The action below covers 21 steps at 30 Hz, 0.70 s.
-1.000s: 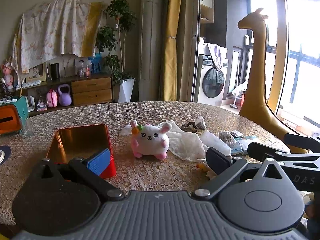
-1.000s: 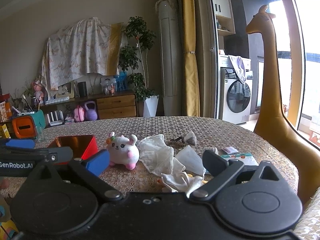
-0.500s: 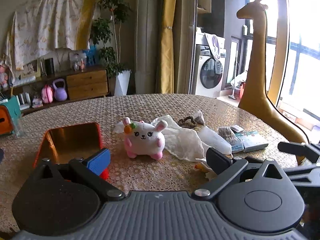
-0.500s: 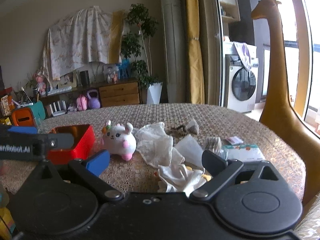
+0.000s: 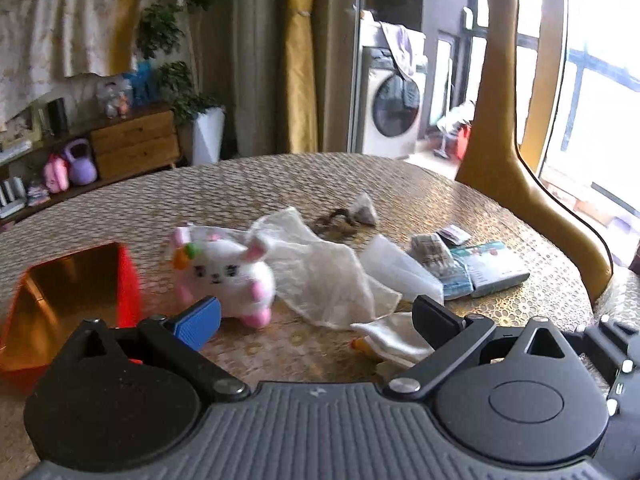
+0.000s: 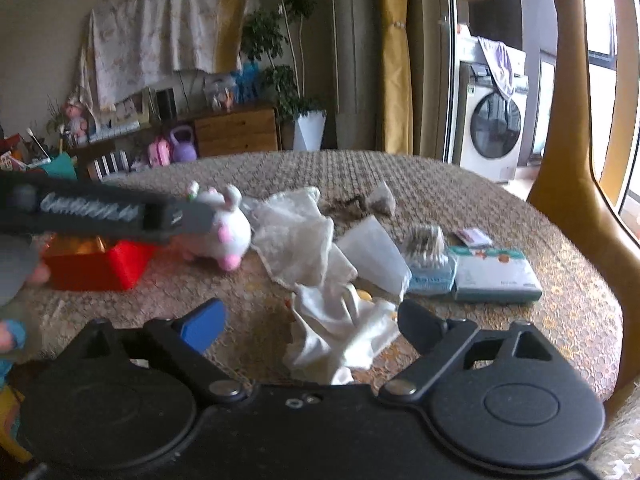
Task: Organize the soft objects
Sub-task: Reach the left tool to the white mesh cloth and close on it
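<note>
A white and pink plush bunny (image 5: 228, 272) lies on the round table beside an open red tin box (image 5: 76, 292); both also show in the right wrist view, the bunny (image 6: 226, 232) and the box (image 6: 100, 266). A white lace cloth (image 5: 320, 272) lies right of the bunny, and a crumpled white cloth (image 6: 340, 328) lies near the front. My left gripper (image 5: 316, 316) is open and empty, just short of the bunny. My right gripper (image 6: 310, 320) is open and empty, with the crumpled cloth between its fingers.
A tissue pack (image 6: 496, 276), a small wrapped bundle (image 6: 430, 264) and a clear bag (image 6: 372, 256) lie to the right. A yellow giraffe figure (image 5: 516, 128) stands past the table's right edge. The left gripper's body (image 6: 104, 216) crosses the right wrist view at left.
Both grippers have moved forward and down toward the table. The left gripper has closed in on the bunny; the right has closed in on the crumpled cloth. Both stay open.
</note>
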Tool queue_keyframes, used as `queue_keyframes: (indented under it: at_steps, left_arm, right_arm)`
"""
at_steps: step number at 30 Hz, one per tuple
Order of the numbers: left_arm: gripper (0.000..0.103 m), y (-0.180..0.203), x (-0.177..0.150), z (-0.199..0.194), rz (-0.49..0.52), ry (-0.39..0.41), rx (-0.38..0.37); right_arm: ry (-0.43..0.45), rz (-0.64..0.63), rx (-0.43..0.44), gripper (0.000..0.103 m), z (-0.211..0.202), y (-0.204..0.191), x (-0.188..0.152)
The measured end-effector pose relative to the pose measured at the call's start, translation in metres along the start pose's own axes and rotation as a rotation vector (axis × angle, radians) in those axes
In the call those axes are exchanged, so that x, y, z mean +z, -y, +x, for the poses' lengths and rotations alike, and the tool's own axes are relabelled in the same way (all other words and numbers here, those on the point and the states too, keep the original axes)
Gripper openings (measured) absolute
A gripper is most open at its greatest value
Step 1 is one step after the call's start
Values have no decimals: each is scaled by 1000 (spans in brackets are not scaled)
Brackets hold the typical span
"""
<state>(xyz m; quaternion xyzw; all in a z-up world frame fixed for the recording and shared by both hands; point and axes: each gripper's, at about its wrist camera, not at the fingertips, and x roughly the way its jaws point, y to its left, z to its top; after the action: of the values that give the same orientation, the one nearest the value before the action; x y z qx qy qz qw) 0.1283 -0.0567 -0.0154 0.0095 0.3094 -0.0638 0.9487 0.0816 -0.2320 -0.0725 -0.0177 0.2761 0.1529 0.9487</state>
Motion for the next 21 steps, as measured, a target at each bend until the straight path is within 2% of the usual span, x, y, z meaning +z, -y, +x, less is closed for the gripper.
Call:
queue_keyframes:
  at_steps: [4,9,12,18,21]
  left_arm:
    - [103,11,17,36,11,-55,-22]
    - [103,24,36,82,23,-130,-2]
    - [103,28,42,113,-7,-194,10]
    - [102,29,45,168,-59,-308,61]
    - [102,32,39,187,-37,-339,75]
  right_arm:
    - [-32,-9,-2,87,9,4,-1]
    - [-65,-29,-6,85,21,8,-2]
    - [-74,-28,-1,84,26,12,-3]
    - [-93,-42,3,81,34,16,-3]
    - [-105,-45,-3,80,38,18,-4]
